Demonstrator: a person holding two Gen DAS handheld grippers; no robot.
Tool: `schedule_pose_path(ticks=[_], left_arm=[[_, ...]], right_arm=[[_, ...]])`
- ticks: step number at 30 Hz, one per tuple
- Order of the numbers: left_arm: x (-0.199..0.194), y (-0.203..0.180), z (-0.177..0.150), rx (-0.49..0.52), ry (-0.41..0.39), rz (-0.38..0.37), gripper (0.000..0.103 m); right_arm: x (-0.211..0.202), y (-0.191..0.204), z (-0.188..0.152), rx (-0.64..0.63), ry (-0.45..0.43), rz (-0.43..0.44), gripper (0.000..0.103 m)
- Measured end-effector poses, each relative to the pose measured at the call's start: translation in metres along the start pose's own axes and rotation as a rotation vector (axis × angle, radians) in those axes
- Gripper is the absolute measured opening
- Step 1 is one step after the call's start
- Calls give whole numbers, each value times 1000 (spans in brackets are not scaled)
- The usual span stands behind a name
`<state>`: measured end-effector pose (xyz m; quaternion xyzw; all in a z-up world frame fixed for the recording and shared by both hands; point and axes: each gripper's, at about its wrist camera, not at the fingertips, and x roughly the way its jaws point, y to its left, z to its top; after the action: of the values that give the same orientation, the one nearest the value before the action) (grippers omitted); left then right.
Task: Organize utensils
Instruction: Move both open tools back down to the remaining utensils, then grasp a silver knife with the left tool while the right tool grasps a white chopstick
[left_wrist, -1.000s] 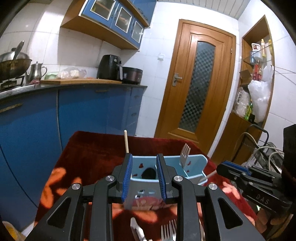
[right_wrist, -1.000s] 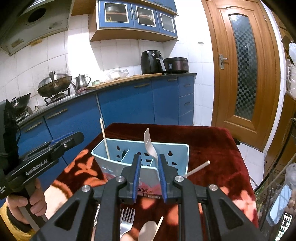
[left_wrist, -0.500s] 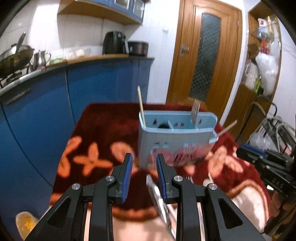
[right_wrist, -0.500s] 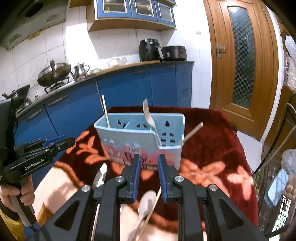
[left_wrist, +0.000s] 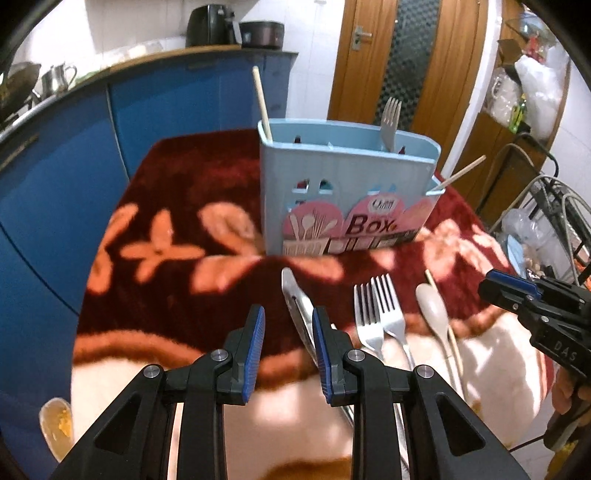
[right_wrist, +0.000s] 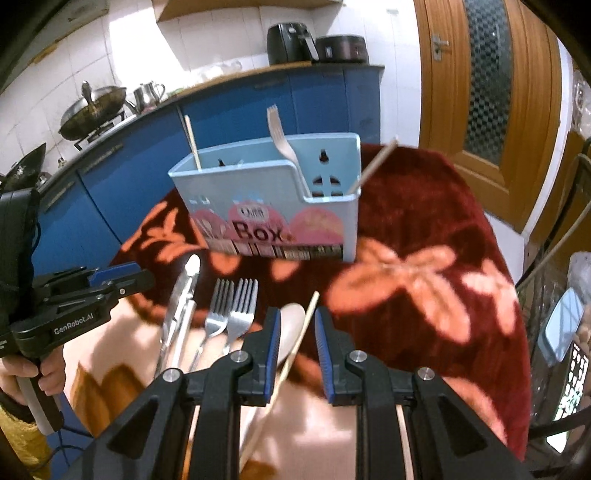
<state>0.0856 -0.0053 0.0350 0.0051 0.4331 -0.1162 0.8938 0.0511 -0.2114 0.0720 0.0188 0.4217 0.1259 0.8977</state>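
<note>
Standing upright, pale-blue utensil box (left_wrist: 347, 192) with pink label; both hand-held grippers (left_wrist: 288, 325) (right_wrist: 295, 328) parted, empty.

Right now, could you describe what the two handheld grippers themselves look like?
Both are black plastic with blue ribbed pads on the fingers and silver pivot screws. The left gripper reads "GenRobot.AI" on its side, with a pale handle and black cable. The right gripper shows "DAS" lettering. A yellow sleeve covers the left wrist.

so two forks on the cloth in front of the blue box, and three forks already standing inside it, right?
No, the blue box holds one standing fork; the left wrist view shows it. The two forks on the cloth in front are correct.
</note>
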Motion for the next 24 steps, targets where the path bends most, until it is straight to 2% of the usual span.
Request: schedule_pose_path(ticks=[6,15,20,24], left_arm=[[15,6,0,-22,54,12,27],[35,19,8,-79,120,-22,27],[48,25,11,-126,159,-56,27],[51,25,15,-135,162,-85,27]], right_arm=[[21,-12,-1,70,86,32,22],[48,-20,10,157,180,80,22],[57,-18,15,150,197,63,22],[61,-17,20,147,209,54,22]])
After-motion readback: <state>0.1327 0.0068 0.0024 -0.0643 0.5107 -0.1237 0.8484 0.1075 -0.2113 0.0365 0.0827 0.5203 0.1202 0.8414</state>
